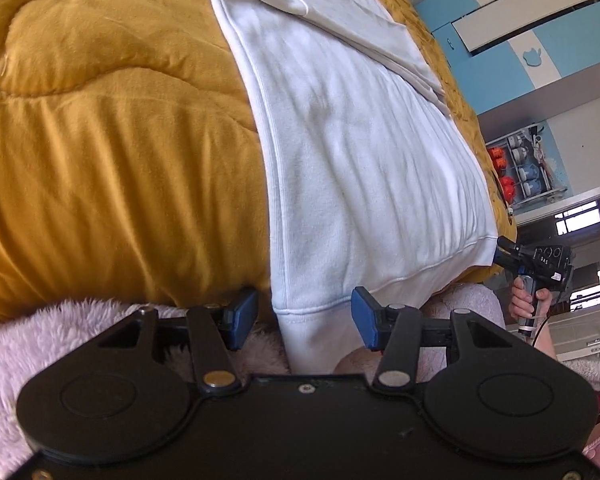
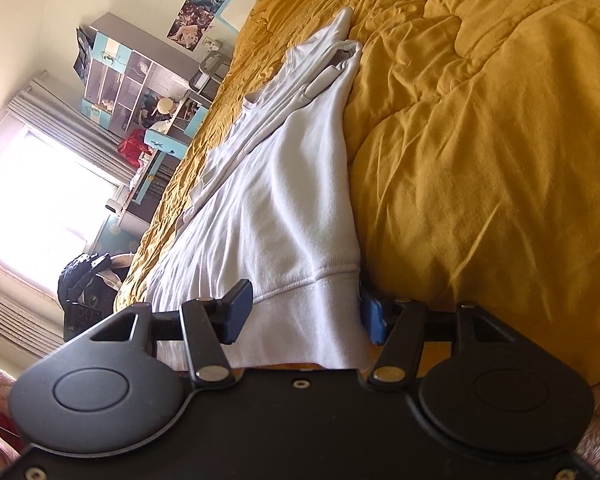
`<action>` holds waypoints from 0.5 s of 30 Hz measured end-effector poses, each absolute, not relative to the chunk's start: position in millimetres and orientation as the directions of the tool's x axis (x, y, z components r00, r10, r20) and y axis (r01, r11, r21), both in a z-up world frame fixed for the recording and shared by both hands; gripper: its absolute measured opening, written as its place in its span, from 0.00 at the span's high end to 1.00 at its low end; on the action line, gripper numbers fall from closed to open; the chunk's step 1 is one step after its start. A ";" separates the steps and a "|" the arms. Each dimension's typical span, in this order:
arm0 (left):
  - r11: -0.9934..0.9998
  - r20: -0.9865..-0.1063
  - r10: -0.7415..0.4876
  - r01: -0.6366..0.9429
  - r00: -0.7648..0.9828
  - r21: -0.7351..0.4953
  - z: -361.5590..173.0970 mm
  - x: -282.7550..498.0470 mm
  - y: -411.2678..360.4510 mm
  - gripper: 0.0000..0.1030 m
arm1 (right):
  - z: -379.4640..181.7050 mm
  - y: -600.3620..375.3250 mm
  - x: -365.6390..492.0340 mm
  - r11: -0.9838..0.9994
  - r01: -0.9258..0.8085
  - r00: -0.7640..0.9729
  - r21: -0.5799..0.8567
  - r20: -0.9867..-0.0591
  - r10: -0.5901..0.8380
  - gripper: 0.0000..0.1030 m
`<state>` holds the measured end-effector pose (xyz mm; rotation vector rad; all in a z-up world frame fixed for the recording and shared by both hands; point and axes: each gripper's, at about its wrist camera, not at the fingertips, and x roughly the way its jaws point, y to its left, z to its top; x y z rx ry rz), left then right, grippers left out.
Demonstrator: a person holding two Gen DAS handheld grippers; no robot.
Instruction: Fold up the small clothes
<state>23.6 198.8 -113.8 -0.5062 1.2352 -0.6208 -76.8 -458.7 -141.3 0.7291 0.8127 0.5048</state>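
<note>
White cotton sweatshirt lies folded lengthwise on mustard quilt; we hold both hand-held grippers apart astride its near hem; cross-fold remains.

**Bedroom surroundings seen from two wrist cameras**

A mustard-yellow quilted bedspread is spread across the bed, creased and puffed in wide stitched panels. A fluffy pale pink fabric is seen along the near edge in the left view. Beyond the bed, a blue and white wardrobe with small cut-out shapes is visible, and beside it a wire rack holding orange and blue items. In the right view, a bright window with grey curtains is shown, next to a turquoise and white shelf unit crowded with small objects. Posters are fixed to the cream wall above.
</note>
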 end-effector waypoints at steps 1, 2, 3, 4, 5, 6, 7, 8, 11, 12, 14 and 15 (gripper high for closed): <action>0.729 -0.701 -0.684 0.161 0.203 -0.665 -114.7 23.7 197.7 0.53 | -140.8 -460.3 -76.9 0.656 -0.134 0.596 0.743 -0.469 0.652 0.43; 0.722 -0.694 -0.691 0.159 0.202 -0.673 -115.5 24.0 197.6 0.53 | -140.2 -459.1 -77.6 0.656 -0.138 0.598 0.742 -0.466 0.652 0.44; 0.711 -0.681 -0.702 0.158 0.206 -0.685 -114.3 23.7 196.9 0.54 | -139.5 -458.6 -78.4 0.660 -0.144 0.598 0.737 -0.467 0.651 0.58; 0.703 -0.672 -0.710 0.158 0.210 -0.693 -113.5 23.2 197.8 0.64 | -138.9 -458.1 -78.9 0.669 -0.147 0.598 0.729 -0.473 0.647 0.67; 0.701 -0.670 -0.712 0.153 0.211 -0.697 -113.1 22.9 198.8 0.71 | -138.8 -459.9 -80.6 0.678 -0.150 0.600 0.720 -0.479 0.641 0.84; 0.697 -0.667 -0.714 0.137 0.213 -0.703 -113.2 22.9 201.2 0.84 | -138.3 -460.4 -81.5 0.673 -0.153 0.599 0.724 -0.474 0.646 0.89; 0.685 -0.655 -0.724 0.122 0.215 -0.718 -113.7 22.4 204.7 0.89 | -137.7 -461.5 -82.5 0.663 -0.161 0.599 0.731 -0.462 0.654 0.90; 0.667 -0.636 -0.740 0.119 0.218 -0.735 -112.4 19.2 210.5 0.90 | -137.0 -463.1 -82.4 0.649 -0.170 0.599 0.742 -0.445 0.666 0.91; 0.628 -0.592 -0.773 0.141 0.229 -0.766 -103.9 15.4 213.5 0.92 | -132.7 -466.3 -81.9 0.609 -0.197 0.598 0.768 -0.398 0.696 0.91; 0.614 -0.576 -0.783 0.145 0.235 -0.776 -101.6 14.9 214.1 0.92 | -130.2 -466.3 -81.2 0.597 -0.212 0.595 0.774 -0.382 0.707 0.91; 0.570 -0.525 -0.811 0.147 0.258 -0.808 -96.6 14.8 216.9 0.92 | -124.7 -468.3 -79.5 0.551 -0.250 0.600 0.796 -0.319 0.733 0.91; 0.555 -0.507 -0.819 0.144 0.270 -0.820 -95.5 15.0 218.3 0.92 | -122.6 -470.3 -78.2 0.522 -0.266 0.607 0.811 -0.280 0.744 0.91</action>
